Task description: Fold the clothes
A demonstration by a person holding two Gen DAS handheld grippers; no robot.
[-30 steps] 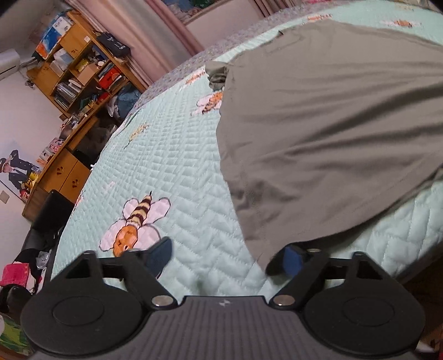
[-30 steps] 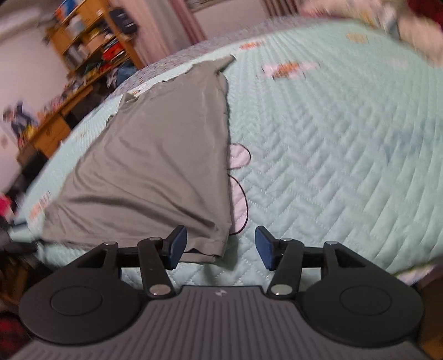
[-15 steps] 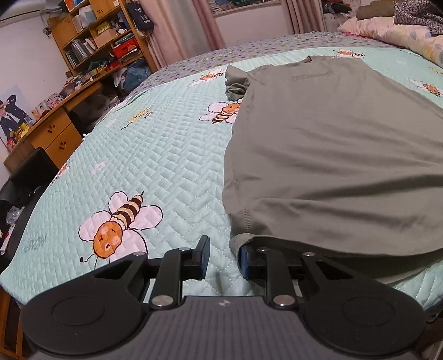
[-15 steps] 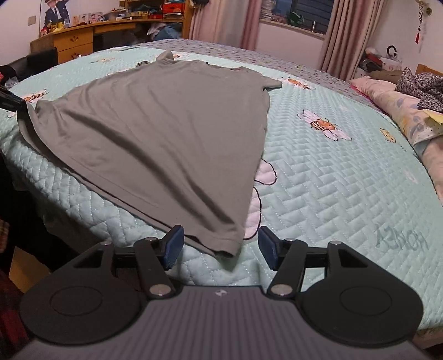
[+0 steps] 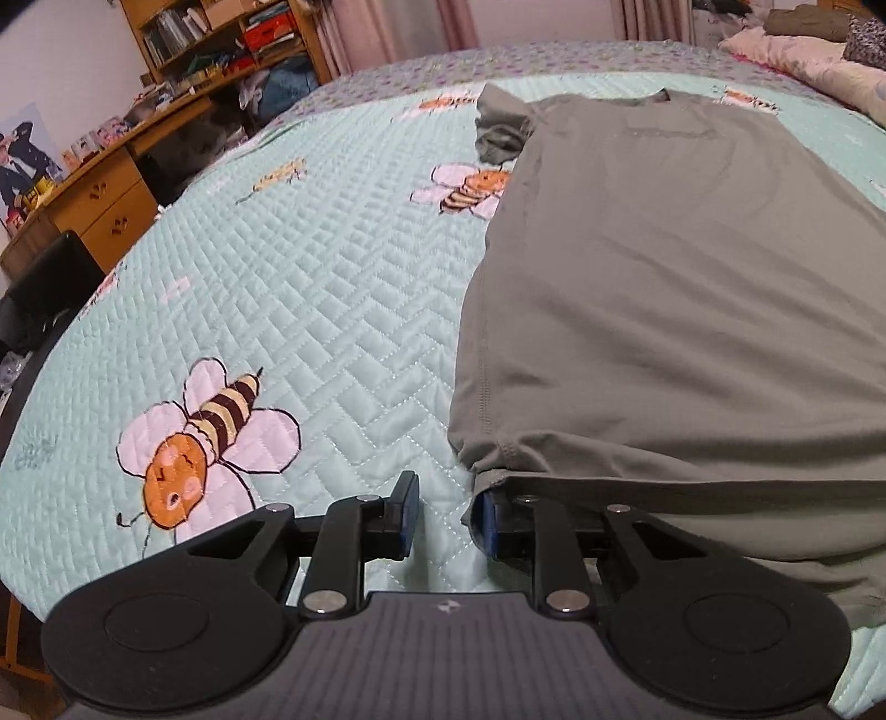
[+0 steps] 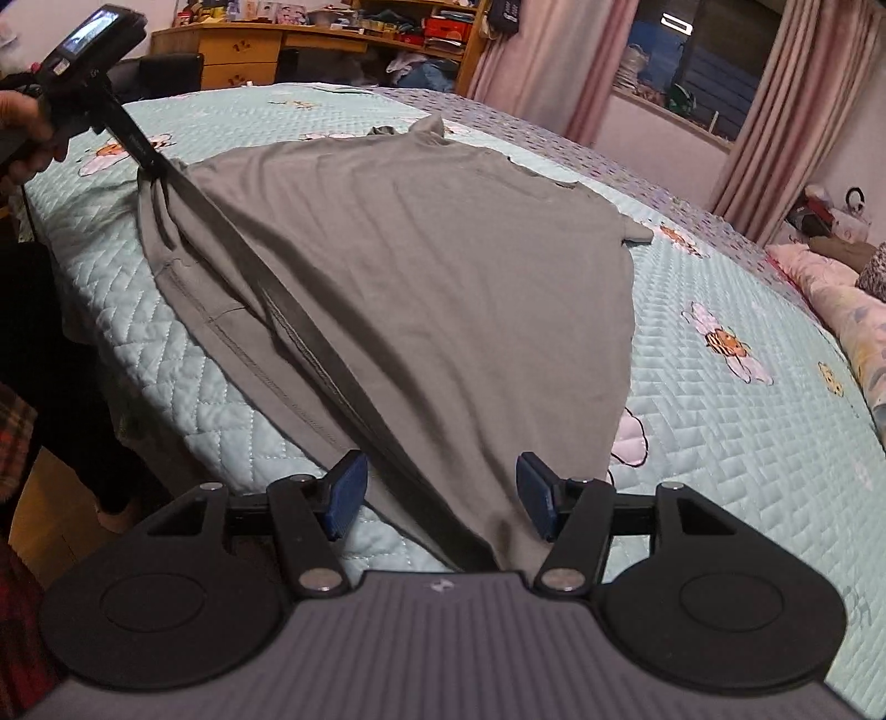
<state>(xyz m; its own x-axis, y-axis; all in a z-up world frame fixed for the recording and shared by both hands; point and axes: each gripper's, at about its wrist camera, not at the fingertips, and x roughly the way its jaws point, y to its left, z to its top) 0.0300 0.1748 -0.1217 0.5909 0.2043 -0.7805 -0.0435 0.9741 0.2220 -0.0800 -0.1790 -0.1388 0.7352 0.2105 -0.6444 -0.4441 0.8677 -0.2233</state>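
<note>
The shirt (image 5: pixel 664 304) (image 6: pixel 415 277), plain grey-green, lies flat on the bed's quilt (image 5: pixel 304 304) (image 6: pixel 747 443). Its hem is at the near edge and its collar points to the far side. One sleeve is crumpled at the far left. Part of the hem hangs over the near edge of the bed, and a raised fold of it runs taut from one hem corner to the other.

The left gripper (image 5: pixel 446 512) (image 6: pixel 149 169) is at the left hem corner. Its jaws have just been closing and stand narrow. Bare quilt shows in the gap between them, and the corner drapes over the right-hand finger; in the right wrist view the cloth bunches at the gripper's tip. A hand (image 6: pixel 22 138) holds its handle.

The right gripper (image 6: pixel 440 493) is at the other hem corner, jaws wide, with the cloth lying loose between the pads.

A bee (image 5: pixel 205 437) is stitched on the quilt just left of the left gripper. Beyond the bed's far-left corner are a desk (image 5: pixel 105 194) and shelves (image 5: pixel 232 39); pillows (image 6: pixel 841 310) lie at the right edge.
</note>
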